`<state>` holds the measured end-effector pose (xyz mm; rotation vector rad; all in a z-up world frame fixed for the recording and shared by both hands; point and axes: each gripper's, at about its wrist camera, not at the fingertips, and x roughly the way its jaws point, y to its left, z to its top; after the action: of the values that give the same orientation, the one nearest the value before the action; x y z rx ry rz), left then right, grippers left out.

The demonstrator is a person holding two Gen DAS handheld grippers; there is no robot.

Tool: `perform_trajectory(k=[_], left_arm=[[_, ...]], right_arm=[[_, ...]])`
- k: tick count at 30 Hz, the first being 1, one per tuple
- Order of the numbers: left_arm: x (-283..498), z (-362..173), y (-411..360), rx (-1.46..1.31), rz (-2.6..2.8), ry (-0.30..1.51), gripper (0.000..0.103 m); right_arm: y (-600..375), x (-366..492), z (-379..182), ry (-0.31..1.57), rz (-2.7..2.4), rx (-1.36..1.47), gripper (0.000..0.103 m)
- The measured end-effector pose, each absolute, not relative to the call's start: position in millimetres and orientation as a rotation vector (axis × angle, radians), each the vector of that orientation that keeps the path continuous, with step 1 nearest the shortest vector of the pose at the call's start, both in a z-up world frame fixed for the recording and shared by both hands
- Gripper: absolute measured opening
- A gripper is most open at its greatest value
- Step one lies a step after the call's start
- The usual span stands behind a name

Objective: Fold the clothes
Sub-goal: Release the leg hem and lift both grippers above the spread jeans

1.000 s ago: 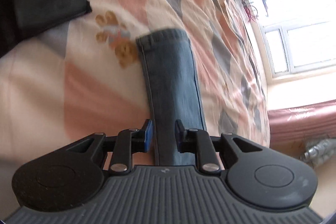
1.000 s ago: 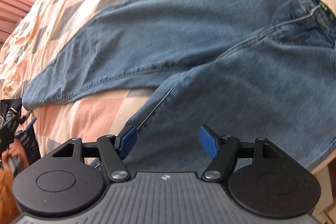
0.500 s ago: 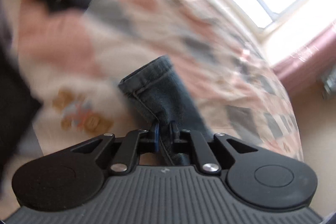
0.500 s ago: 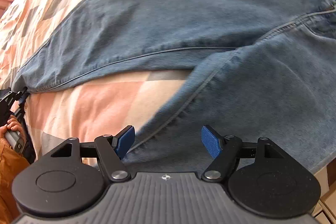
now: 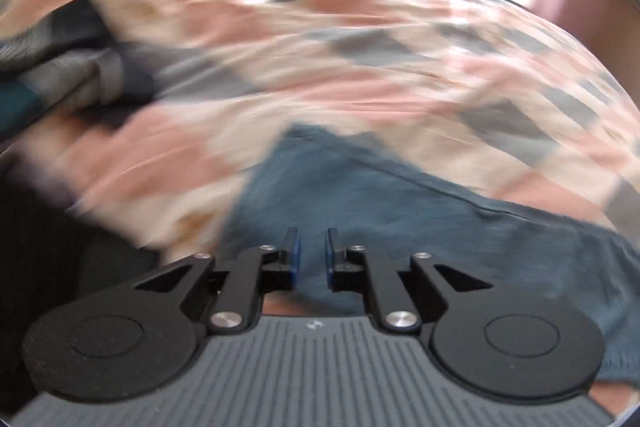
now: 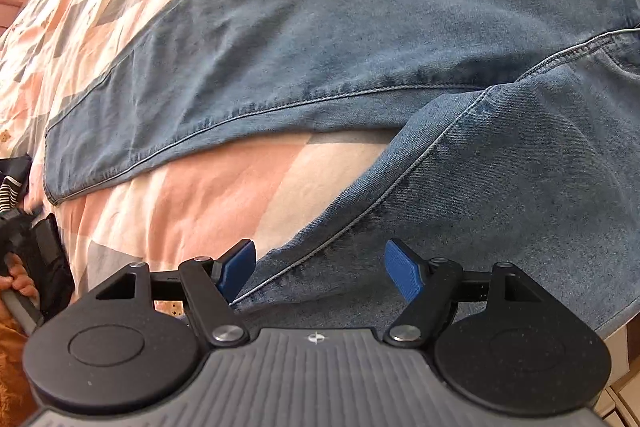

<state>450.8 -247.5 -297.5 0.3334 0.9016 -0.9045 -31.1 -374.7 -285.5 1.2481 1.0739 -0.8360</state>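
Across the left wrist view, heavy blur smears everything beyond the left gripper [image 5: 312, 259]. Its blue pads [image 5: 295, 259] stand close together with a narrow gap between them, and denim of the jeans [image 5: 360, 203] fills the space behind that gap; whether cloth is pinched there I cannot tell. The denim spreads from the fingers toward the right edge, lying on the quilt [image 5: 280, 67], a pink, cream and grey check. Dark bundled cloth [image 5: 80, 75] sits at the left, and bright light comes from the top right. Over on the right wrist view, the picture is sharp. The right gripper [image 6: 320, 271] is spread wide, its pads [image 6: 238, 267] apart and holding nothing, poised just above the nearer leg of the jeans [image 6: 360, 27]. Both legs lie flat on the quilt [image 6: 200, 195], splaying apart toward the left, with a wedge of quilt between them. At the lower left edge a hand [image 6: 18, 279] grips a dark handle.
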Motion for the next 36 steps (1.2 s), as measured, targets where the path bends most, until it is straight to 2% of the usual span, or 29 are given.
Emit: perform_trajectory(k=[2, 4, 5, 6, 7, 12, 15, 19, 23, 27, 31, 33, 34, 36], left_arm=[[452.8, -321.1, -267.3, 0.416, -0.923, 0.917, 0.016], [466.7, -352.3, -283.1, 0.554, -0.812, 0.950, 0.015], [476.7, -360.8, -282.3, 0.538, -0.774, 0.975, 0.014], [486.4, -356.1, -280.0, 0.484, -0.717, 1.002, 0.007], [495.5, -350.9, -277.5, 0.431, -0.663, 1.026, 0.006], [482.9, -297.2, -250.7, 0.286, -0.616, 1.006, 0.013], [437.5, -272.4, -234.0, 0.236, -0.704, 1.064, 0.013], [328.7, -254.3, -217.2, 0.303, -0.889, 1.181, 0.017], [212.9, -256.0, -188.3, 0.326, -1.017, 1.322, 0.018], [133.0, -269.1, -158.9, 0.396, -0.910, 1.400, 0.018], [85.0, -256.5, -133.8, 0.401, -0.812, 1.379, 0.018], [65.5, -243.3, -123.8, 0.375, -0.781, 1.359, 0.020], [54.2, -237.2, -121.3, 0.371, -0.772, 1.347, 0.021], [31.2, -227.3, -119.3, 0.370, -0.758, 1.323, 0.027]], right_arm=[[-374.7, -30.2, -284.4, 1.081, -0.826, 1.240, 0.074], [-374.0, -31.5, -280.2, 1.076, -0.815, 1.230, 0.074], [-372.1, -34.1, -278.1, 1.072, -0.817, 1.228, 0.074], [-371.0, -38.7, -276.2, 1.067, -0.826, 1.226, 0.074], [-370.5, -45.0, -274.1, 1.060, -0.844, 1.225, 0.074], [-372.0, -91.6, -264.2, 1.015, -0.964, 1.232, 0.076], [-378.5, -127.1, -260.0, 0.972, -1.048, 1.240, 0.076], [-384.9, -169.4, -253.0, 0.920, -1.099, 1.208, 0.076], [-391.5, -195.6, -261.3, 0.951, -1.067, 1.037, 0.073], [-394.1, -225.4, -280.8, 1.023, -1.006, 0.815, 0.067], [-391.4, -294.1, -319.5, 1.180, -1.008, 0.783, 0.066], [-389.6, -325.5, -314.3, 1.151, -0.985, 0.801, 0.057], [-390.3, -336.7, -307.1, 1.131, -0.985, 0.814, 0.062], [-393.2, -353.1, -292.7, 1.071, -0.978, 0.819, 0.063]])
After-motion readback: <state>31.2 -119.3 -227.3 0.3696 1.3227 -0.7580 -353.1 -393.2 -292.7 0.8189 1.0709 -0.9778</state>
